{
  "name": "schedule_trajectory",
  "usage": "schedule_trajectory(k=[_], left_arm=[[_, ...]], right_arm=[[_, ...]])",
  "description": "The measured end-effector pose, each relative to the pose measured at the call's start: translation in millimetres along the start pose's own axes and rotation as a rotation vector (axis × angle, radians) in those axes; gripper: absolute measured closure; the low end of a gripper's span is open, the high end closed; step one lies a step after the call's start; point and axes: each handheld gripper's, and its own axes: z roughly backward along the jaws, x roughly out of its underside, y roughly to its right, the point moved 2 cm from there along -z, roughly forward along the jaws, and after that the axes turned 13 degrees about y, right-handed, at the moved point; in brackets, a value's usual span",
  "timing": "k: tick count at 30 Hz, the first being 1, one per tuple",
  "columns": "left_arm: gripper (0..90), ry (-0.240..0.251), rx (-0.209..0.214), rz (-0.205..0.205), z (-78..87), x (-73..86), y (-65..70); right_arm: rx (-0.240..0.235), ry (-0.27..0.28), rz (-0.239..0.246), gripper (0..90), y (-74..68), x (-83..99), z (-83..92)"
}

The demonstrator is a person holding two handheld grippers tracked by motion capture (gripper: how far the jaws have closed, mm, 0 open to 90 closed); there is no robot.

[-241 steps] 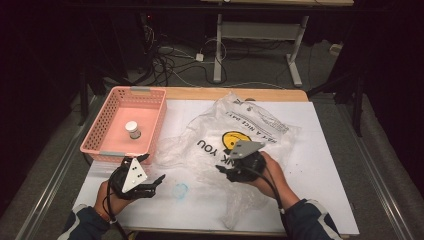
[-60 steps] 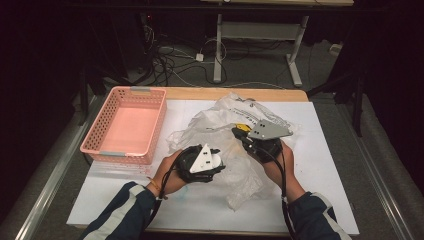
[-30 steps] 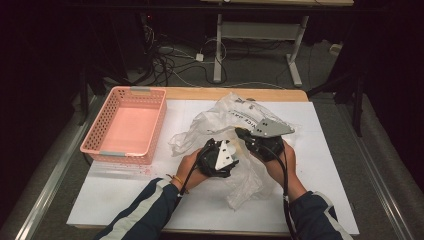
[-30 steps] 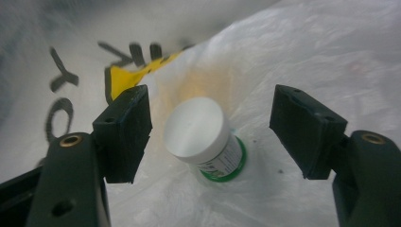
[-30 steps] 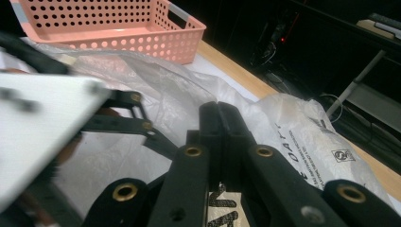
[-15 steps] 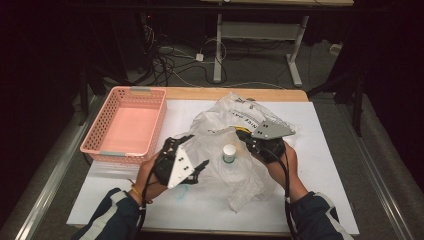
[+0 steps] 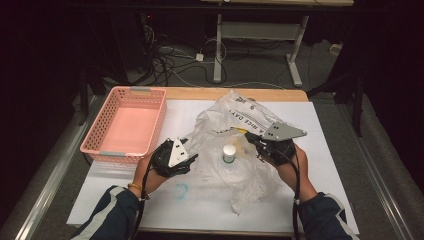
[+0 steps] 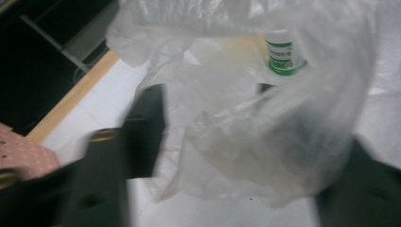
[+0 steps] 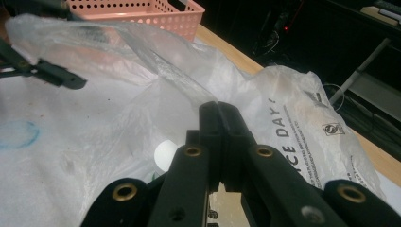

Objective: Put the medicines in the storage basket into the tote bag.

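A crumpled clear plastic bag [image 7: 235,125] lies in the middle of the white table. A small white-capped bottle [image 7: 229,152] with a green label [image 8: 283,52] stands upright inside it. My right gripper [image 7: 255,141] is shut on a fold of the bag's film [image 9: 198,92], and the bottle's cap [image 9: 166,156] shows through the plastic just below the jaws. My left gripper [image 7: 192,159] sits at the bag's left edge. Its jaws have just been closing and stand apart, with loose bag film [image 8: 255,156] bulging between them but not pinched.
An empty pink basket [image 7: 125,150] sits at the table's left. A faint blue ring [image 7: 181,190] marks the white cover in front of the left hand. The wooden table edge [image 7: 200,93] runs along the back, with cables and a desk frame on the floor beyond.
My left gripper has drawn back to the left out of the bag, leaving the bottle standing inside. The right gripper has kept its grip and place.
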Motion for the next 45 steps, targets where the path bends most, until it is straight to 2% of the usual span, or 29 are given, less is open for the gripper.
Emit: schedule_trajectory(k=[1, 2, 3, 4, 5, 6, 7, 10, 11, 13, 14, 16, 17, 19, 20, 22, 25, 27, 30, 32, 33, 34, 35, 37, 39, 41, 43, 44, 45], left_arm=[[52.5, -0.001, 0.002, -0.006, -0.1, 0.1, 0.2], [65.4, 0.000, 0.003, -0.006, 0.4, 0.0, 0.0], [65.4, -0.002, 0.011, -0.007, 1.0, -0.1, -0.1], [76.6, -0.007, 0.021, -0.014, 1.7, 0.0, -0.3], [76.6, -0.005, 0.029, -0.014, 2.2, 0.3, -0.5], [83.9, -0.003, 0.045, -0.011, 2.9, 0.7, -0.9], [85.5, -0.003, 0.055, -0.011, 3.4, 1.0, -1.0], [86.4, -0.009, 0.070, -0.023, 5.1, 1.9, -1.6], [86.4, -0.006, 0.070, -0.021, 5.9, 2.5, -2.0], [86.5, -0.009, 0.075, -0.019, 6.4, 3.5, -2.6], [86.5, -0.008, 0.074, -0.017, 6.2, 4.0, -2.6], [86.4, -0.006, 0.077, -0.008, 6.3, 4.9, -3.0], [86.4, -0.007, 0.078, -0.009, 6.2, 5.1, -2.8], [86.4, -0.003, 0.080, -0.010, 6.4, 5.0, -2.1], [86.4, -0.001, 0.082, -0.011, 6.5, 4.8, -1.8], [86.4, -0.002, 0.082, -0.014, 6.2, 4.8, -1.3], [86.4, -0.005, 0.087, -0.015, 5.1, 5.1, -0.6], [86.4, -0.007, 0.087, -0.015, 4.4, 5.2, 0.2], [86.4, -0.010, 0.090, -0.020, 3.2, 5.3, 1.1], [86.4, -0.011, 0.092, -0.020, 2.3, 5.7, 1.3], [86.4, -0.013, 0.093, -0.020, 1.7, 5.9, 1.5], [86.4, -0.014, 0.093, -0.020, 1.4, 6.1, 1.8], [86.3, -0.014, 0.094, -0.019, 1.1, 6.4, 1.9], [86.3, -0.015, 0.097, -0.019, 0.3, 7.0, 2.1], [86.3, -0.014, 0.098, -0.015, -0.4, 7.6, 2.3], [86.3, -0.016, 0.099, -0.017, -1.1, 8.3, 2.7], [86.3, -0.016, 0.100, -0.017, -1.9, 8.7, 3.0], [86.3, -0.017, 0.102, -0.017, -2.4, 8.9, 3.2], [86.3, -0.018, 0.102, -0.019, -2.9, 9.0, 3.5]], right_arm=[[0.000, 0.000, 0.000, 90.0, 0.0, 0.0, 0.0], [0.002, -0.004, 0.000, 89.4, -0.1, 1.4, 0.3], [0.002, -0.004, 0.000, 89.4, -0.1, 1.4, 0.3], [-0.001, -0.006, -0.002, 86.9, -0.9, 2.4, 0.1], [-0.001, -0.006, -0.002, 86.9, -0.9, 2.4, 0.1], [0.000, -0.006, 0.000, 81.1, -2.3, 2.8, 0.1], [0.007, -0.006, 0.002, 76.2, -3.2, 3.1, 0.6], [0.000, -0.001, -0.001, 73.4, -5.3, 3.9, 4.9], [-0.003, 0.010, 0.008, 62.8, -7.5, 3.9, 12.8], [0.009, 0.032, 0.011, 57.8, -8.7, 3.5, 23.7], [0.009, 0.032, 0.011, 57.8, -8.7, 3.5, 23.7], [0.016, 0.047, -0.011, 50.0, -10.6, 4.8, 35.7], [0.014, 0.044, 0.009, 43.8, -14.6, 8.2, 47.4], [0.009, 0.036, 0.015, 42.1, -17.5, 11.5, 53.2], [-0.013, 0.020, 0.028, 38.7, -23.9, 19.9, 63.5], [-0.024, 0.014, 0.027, 37.3, -27.0, 24.7, 67.8], [-0.084, -0.024, 0.021, 30.5, -39.8, 43.6, 78.6], [-0.103, -0.031, 0.023, 29.0, -42.5, 47.0, 79.5], [-0.160, -0.080, 0.043, 24.9, -54.0, 60.4, 82.0], [-0.216, -0.121, 0.035, 21.0, -61.2, 72.4, 78.6], [-0.233, -0.150, 0.054, 20.0, -64.2, 76.3, 76.6], [-0.233, -0.150, 0.054, 20.0, -64.2, 76.3, 76.6], [-0.238, -0.172, 0.083, 19.0, -66.3, 79.4, 74.9], [-0.223, -0.198, 0.094, 23.2, -66.3, 86.8, 67.6], [-0.193, -0.208, 0.113, 31.3, -65.2, 91.4, 63.2], [-0.164, -0.214, 0.116, 44.3, -63.8, 94.7, 59.7], [-0.161, -0.219, 0.123, 54.4, -63.9, 97.1, 57.1], [-0.161, -0.219, 0.123, 54.4, -63.9, 97.1, 57.1], [-0.159, -0.231, 0.139, 64.3, -64.5, 98.2, 55.1]])
